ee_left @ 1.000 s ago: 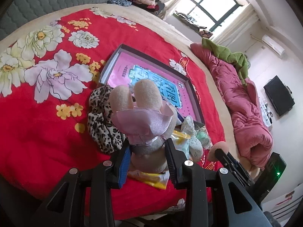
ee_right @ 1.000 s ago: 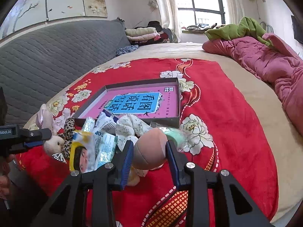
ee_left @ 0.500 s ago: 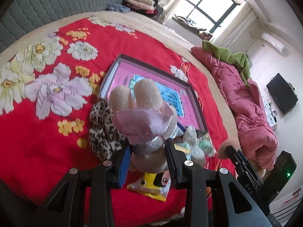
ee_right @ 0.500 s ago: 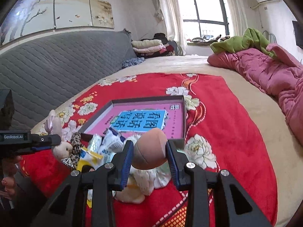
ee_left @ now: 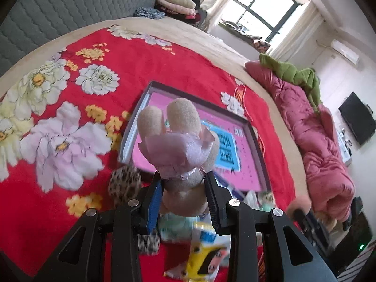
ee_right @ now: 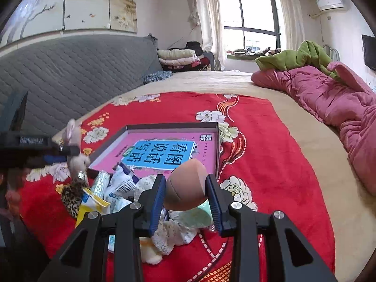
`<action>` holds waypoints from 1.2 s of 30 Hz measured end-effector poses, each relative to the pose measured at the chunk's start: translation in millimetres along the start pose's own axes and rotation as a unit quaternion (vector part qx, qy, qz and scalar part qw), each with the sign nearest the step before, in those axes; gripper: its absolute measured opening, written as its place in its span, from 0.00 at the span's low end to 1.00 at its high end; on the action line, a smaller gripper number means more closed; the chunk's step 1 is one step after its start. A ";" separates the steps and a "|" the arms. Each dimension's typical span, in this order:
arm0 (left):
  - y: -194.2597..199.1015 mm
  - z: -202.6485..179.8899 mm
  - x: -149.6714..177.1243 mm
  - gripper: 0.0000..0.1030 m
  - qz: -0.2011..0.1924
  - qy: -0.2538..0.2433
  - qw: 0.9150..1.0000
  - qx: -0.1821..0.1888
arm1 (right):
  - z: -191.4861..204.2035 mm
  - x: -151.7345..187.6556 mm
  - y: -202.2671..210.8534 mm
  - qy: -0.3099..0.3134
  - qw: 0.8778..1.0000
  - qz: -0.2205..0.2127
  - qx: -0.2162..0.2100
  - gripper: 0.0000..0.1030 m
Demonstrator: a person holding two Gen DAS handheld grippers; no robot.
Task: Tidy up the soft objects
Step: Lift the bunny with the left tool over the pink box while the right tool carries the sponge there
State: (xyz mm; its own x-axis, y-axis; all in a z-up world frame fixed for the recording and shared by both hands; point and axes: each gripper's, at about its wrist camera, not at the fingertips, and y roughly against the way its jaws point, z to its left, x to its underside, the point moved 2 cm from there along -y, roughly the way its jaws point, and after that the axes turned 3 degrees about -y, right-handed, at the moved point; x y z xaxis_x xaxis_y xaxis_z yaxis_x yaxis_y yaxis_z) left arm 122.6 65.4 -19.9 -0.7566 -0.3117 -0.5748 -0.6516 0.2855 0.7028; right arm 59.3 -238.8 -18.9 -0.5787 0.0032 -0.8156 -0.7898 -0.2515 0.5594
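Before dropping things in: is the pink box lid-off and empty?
Open and empty: pink box shows no lid, only its printed bottom; the toys lie outside.

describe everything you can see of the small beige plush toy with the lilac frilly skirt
The small beige plush toy with the lilac frilly skirt is fuzzy, soft-looking fabric; two rounded beige limbs poke out above a gauzy lilac ruffle tied with a thin pink ribbon. The left gripper is shut on its body, the blue pads pressing both sides, holding it lifted clear of the red floral blanket. In the right wrist view it hangs over the leopard-print fabric piece, apart from it.
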 end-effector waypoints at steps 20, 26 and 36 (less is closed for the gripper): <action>-66.4 16.8 -54.7 0.35 0.041 -0.062 0.997 -0.026 | 12.5 -62.1 -37.7 0.033 0.998 0.003 0.059 0.35; -79.6 13.4 -51.9 0.35 0.055 -0.105 0.992 -0.050 | 25.3 -72.0 -56.9 0.067 0.996 0.023 0.062 0.35; -91.3 16.2 -45.5 0.37 0.075 -0.112 0.990 -0.050 | 28.6 -58.7 -107.1 0.101 0.983 0.114 0.098 0.35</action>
State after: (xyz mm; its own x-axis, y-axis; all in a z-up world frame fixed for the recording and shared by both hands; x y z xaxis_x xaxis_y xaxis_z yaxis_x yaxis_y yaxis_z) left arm 215.6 68.2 -64.7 -0.8452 -0.0611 -0.5310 -0.5303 0.2195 0.8189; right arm 172.0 -184.4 -26.7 -0.7092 -0.2295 -0.6666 -0.6793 -0.0308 0.7332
